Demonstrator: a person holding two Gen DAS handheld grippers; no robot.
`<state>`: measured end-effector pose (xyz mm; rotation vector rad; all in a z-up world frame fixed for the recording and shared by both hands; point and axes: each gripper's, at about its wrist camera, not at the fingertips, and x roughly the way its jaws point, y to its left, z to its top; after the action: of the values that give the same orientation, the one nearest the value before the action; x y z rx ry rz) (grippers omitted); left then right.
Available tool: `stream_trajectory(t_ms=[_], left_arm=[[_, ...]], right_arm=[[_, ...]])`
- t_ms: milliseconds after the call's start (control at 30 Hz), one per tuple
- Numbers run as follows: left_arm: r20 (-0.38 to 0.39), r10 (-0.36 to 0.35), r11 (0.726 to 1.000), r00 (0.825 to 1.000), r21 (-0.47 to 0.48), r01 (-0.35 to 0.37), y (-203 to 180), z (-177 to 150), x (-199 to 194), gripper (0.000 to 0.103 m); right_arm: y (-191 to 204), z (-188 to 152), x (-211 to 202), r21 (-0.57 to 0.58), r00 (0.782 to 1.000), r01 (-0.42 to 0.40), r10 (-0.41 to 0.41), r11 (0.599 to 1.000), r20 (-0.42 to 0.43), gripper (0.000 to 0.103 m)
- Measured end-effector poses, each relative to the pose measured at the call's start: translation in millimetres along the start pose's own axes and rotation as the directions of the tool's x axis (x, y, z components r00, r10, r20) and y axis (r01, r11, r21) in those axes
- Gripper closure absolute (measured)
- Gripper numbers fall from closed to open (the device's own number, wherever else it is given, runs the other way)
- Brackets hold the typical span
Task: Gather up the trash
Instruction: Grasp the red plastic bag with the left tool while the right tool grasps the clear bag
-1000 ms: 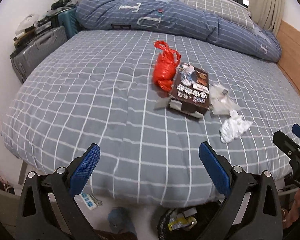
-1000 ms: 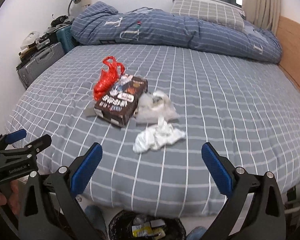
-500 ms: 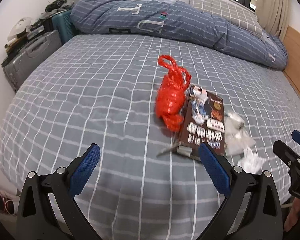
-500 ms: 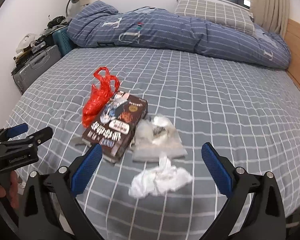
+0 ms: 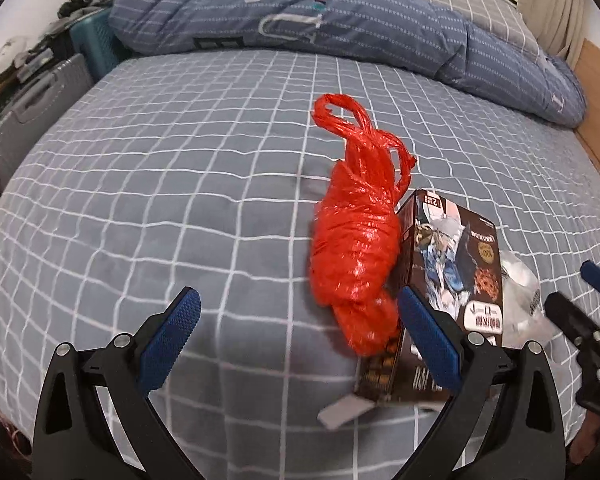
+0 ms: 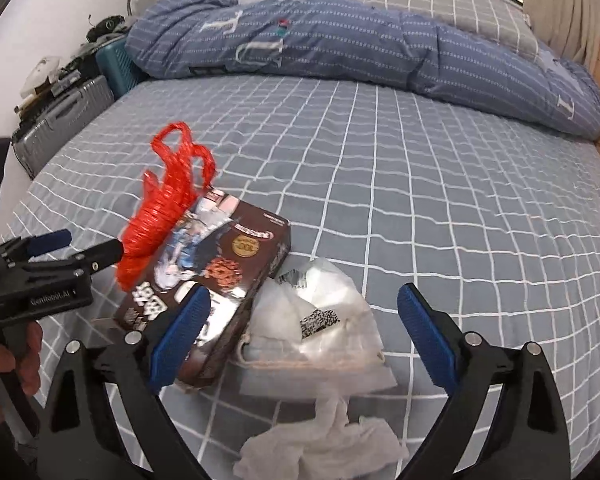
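Note:
A crumpled red plastic bag (image 5: 356, 240) lies on the grey checked bed, against a dark brown printed box (image 5: 452, 280). My left gripper (image 5: 300, 344) is open and empty, with the bag just ahead of its right finger. In the right wrist view the red bag (image 6: 164, 212), the box (image 6: 220, 276), a clear plastic bag (image 6: 320, 320) and a white crumpled tissue (image 6: 320, 448) lie together. My right gripper (image 6: 304, 344) is open and empty, its fingers on either side of the clear bag, above the tissue.
A folded blue striped duvet (image 6: 360, 44) and a pillow (image 6: 452, 4) lie at the bed's head. Grey and teal suitcases (image 5: 32, 108) stand at the left. A wooden bed frame (image 5: 596, 92) runs along the right.
Both grippers have moved forward over the bed toward the trash, which now looks much closer. The bin below the bed's edge has left view. Both stay open.

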<state>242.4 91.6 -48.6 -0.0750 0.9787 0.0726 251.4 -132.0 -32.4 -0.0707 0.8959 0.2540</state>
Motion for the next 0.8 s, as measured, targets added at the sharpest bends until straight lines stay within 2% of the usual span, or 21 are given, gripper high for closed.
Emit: stream_trajectory(t_ms=[267,367,500,600,700,800], left_arm=[[-0.040,-0.057,0.998,0.998,0.010,0.057,-9.2,11.6,30.1,0.010],[-0.062,-0.081,0.997,0.995,0.012,0.082,-12.4,15.3,40.7,0.020],[-0.067,-0.110,0.994,0.992,0.008,0.111,-13.7,16.4,47.0,0.033],[-0.075,-0.133,0.991,0.988,0.004,0.133,-15.9,18.7,50.0,0.048],[-0.071,-0.120,0.992,0.990,0.020,0.121,-21.4,20.6,51.2,0.055],[-0.077,-0.114,0.993,0.990,0.027,0.116,-25.2,21.8,54.7,0.061]], right_arm=[[-16.5,-7.8,34.0,0.038,0.998,-0.005,0.007,0.999,-0.068,0.020],[-20.1,-12.4,44.5,0.050,0.995,-0.024,0.029,0.998,-0.097,0.028],[-17.2,-16.3,55.4,0.030,0.991,-0.029,0.033,0.999,-0.131,0.047],[-17.3,-17.0,59.9,0.030,0.988,-0.033,0.037,0.999,-0.147,0.052],[-14.4,-18.0,63.3,0.005,0.987,-0.034,0.035,0.999,-0.159,0.061],[-11.2,-19.8,64.1,-0.012,0.987,-0.028,0.025,1.000,-0.158,0.065]])
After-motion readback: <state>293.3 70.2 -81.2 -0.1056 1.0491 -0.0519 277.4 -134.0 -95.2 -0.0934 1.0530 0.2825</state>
